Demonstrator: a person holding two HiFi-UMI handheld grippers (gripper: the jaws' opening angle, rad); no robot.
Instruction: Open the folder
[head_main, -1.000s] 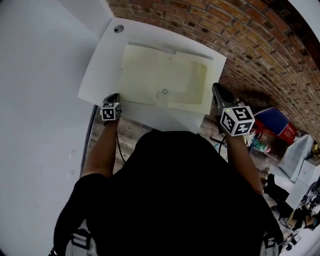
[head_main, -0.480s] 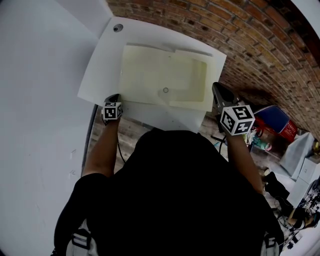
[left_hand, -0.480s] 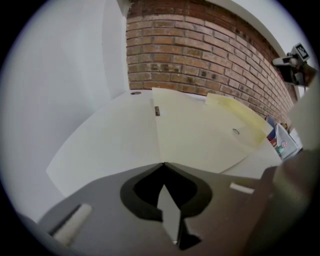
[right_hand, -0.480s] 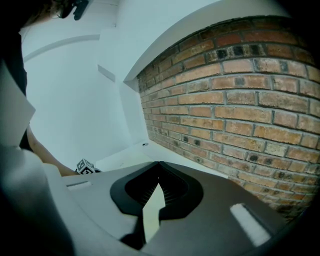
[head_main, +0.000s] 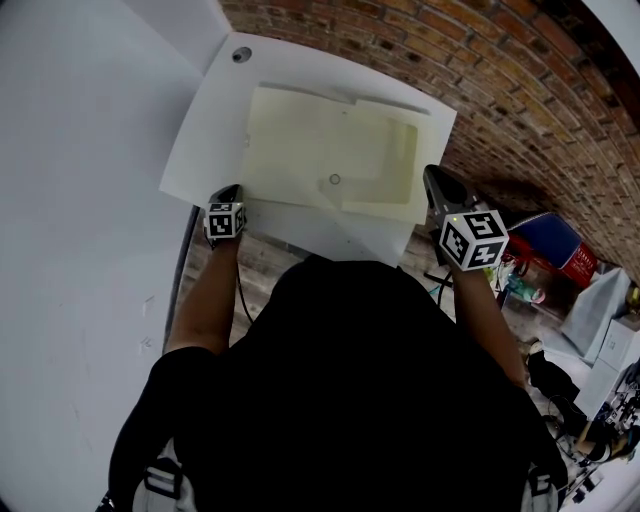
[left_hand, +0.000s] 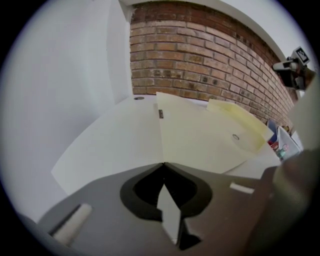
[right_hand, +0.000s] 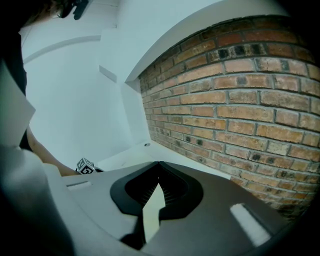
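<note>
Left hand-held gripper (head_main: 232, 191), closed, seems to pin the folder (head_main: 305, 150). Right hand-held gripper (head_main: 432, 176), also closed and empty, must next catch the flap (head_main: 432, 138).

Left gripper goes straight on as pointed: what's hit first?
Most likely the cream folder: the left gripper, jaws shut, has its tips at the folder's near left edge on the white table. Contact is unclear.
</note>
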